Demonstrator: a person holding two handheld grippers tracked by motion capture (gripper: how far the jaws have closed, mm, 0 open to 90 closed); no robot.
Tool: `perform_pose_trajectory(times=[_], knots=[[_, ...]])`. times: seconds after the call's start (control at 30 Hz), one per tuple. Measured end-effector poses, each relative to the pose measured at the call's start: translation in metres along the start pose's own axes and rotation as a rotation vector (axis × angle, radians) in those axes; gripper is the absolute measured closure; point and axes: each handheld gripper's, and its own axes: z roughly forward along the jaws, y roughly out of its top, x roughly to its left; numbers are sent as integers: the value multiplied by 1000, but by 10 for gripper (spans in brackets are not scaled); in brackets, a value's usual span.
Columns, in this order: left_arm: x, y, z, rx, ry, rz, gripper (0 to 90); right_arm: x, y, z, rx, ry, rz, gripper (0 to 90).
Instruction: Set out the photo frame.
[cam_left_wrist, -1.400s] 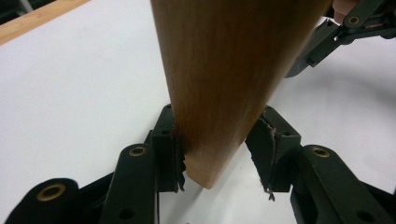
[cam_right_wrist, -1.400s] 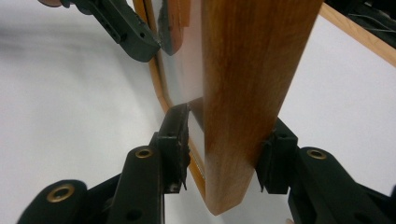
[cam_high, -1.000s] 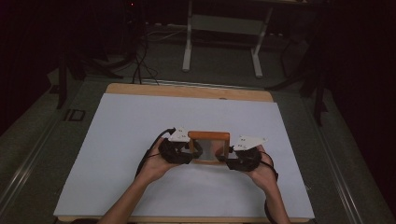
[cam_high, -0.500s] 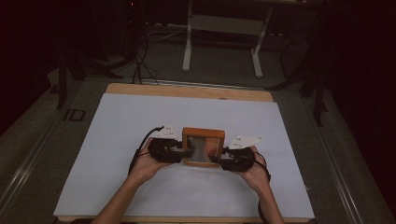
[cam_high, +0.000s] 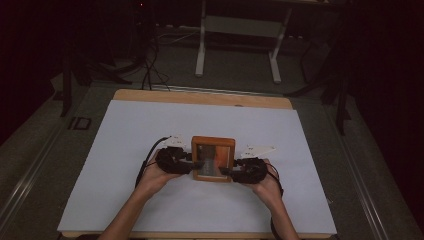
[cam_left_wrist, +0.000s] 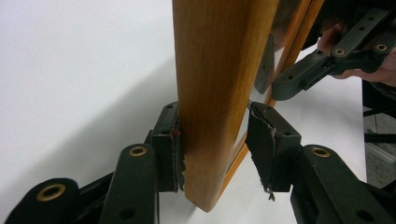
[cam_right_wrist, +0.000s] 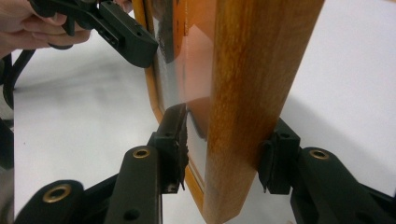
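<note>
Frame work: wooden picture frame (cam_high: 213, 158) stood up on the table (cam_high: 125, 135), near the middle toward my side, one gripper at each side rail.

Nearest me, my left gripper (cam_high: 190, 160) straddles the left rail with one pad touching the wood and the other standing just off it, so I read it as spread, not clamping. My right gripper (cam_high: 229, 171) has its jaws around the right rail, the outer pad against the wood, the inner one close by the glazing; whether it truly presses I cannot tell. I judge the frame stiff and light, but its pane (cam_right_wrist: 180, 70) looks slick and breakable, so I would take hold on the thick wooden rails, low down, never on the glass. No brand, label or writing is readable anywhere, from the frame to the dim stand (cam_high: 240, 30) beyond the table.
</note>
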Motion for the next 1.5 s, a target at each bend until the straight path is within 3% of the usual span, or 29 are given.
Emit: perform_pose_trajectory(times=[0.17, 0.63, 1.03, 1.23, 1.5], knots=[[3, -1, 0, 9, 4, -14, 576, -3, -3, 6, -6, 21, 40, 577], [10, -6, 0, 61, 21, -58, 576, -9, -8, 22, 0, 58, 95, 566], [15, -8, 0, 51, 19, -101, 600, -19, -10, 30, -13, 96, 126, 543], [14, -9, 3, 46, 60, -75, 583, -24, -11, 33, -22, 112, 165, 542], [14, -9, 4, 46, 59, -83, 580, -25, -11, 33, -11, 121, 168, 544]])
